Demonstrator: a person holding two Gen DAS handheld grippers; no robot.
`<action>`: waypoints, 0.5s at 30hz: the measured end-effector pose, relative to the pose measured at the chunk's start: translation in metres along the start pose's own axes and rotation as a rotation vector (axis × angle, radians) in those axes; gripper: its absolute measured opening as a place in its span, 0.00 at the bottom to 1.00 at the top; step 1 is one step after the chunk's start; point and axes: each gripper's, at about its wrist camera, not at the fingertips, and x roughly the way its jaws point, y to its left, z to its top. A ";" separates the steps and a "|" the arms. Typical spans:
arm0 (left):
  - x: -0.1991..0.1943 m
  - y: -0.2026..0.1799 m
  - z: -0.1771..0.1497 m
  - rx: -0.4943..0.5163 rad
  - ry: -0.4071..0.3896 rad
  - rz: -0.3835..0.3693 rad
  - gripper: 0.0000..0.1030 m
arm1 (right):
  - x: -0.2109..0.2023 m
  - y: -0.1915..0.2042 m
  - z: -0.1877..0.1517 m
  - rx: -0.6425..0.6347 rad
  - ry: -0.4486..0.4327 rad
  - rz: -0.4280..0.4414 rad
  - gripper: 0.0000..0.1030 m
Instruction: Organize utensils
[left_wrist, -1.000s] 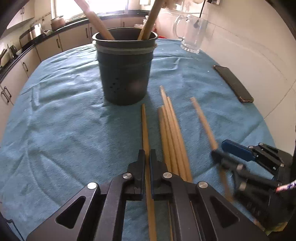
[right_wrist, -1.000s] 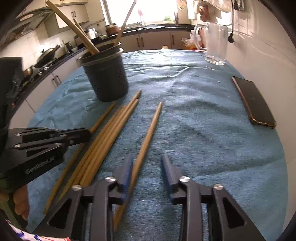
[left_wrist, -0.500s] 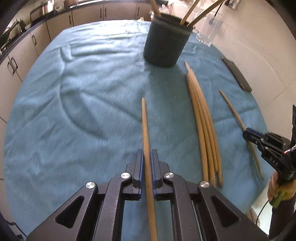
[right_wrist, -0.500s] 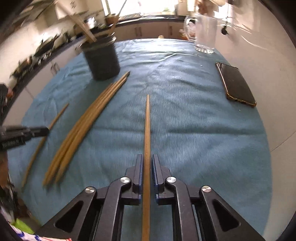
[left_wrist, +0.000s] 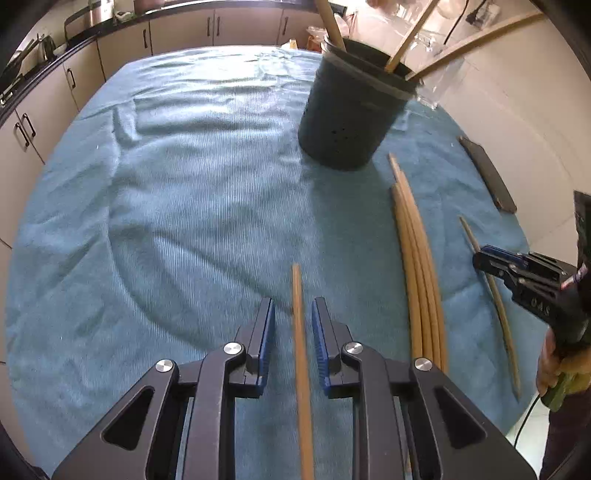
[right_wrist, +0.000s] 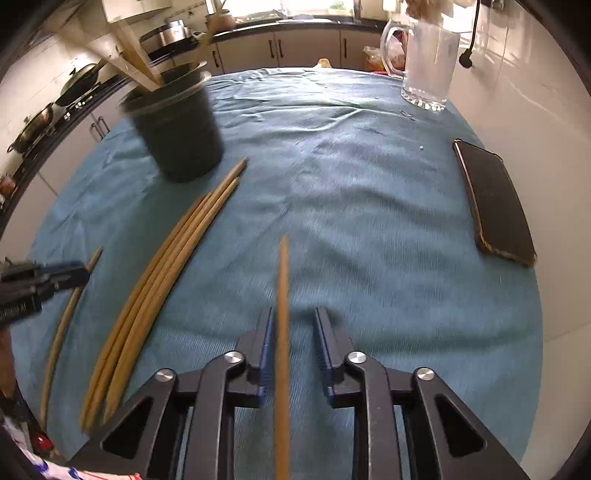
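Straddling one wooden stick each, we keep both sets of fingers spread, gripping nothing. The left gripper (left_wrist: 293, 341) has its stick (left_wrist: 301, 354) between the blue pads without touching; the right gripper (right_wrist: 293, 343) has its stick (right_wrist: 282, 332) near the left pad, contact unclear through blur. Both sticks run lengthwise along the fingers, tips pointing away across the blue-clothed worktop (left_wrist: 184, 206) toward the dark holder (left_wrist: 351, 114). Four more sticks (right_wrist: 166, 280) lie bundled between, aimed at the holder.
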 end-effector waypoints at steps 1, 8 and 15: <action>0.001 0.001 0.004 -0.004 -0.003 -0.003 0.19 | 0.003 0.000 0.007 -0.005 0.006 -0.013 0.15; 0.005 -0.002 0.009 -0.002 -0.024 0.004 0.19 | 0.018 0.018 0.031 -0.047 -0.005 -0.077 0.14; 0.003 -0.004 0.002 0.020 -0.047 0.027 0.04 | 0.014 0.014 0.027 0.010 -0.070 -0.065 0.05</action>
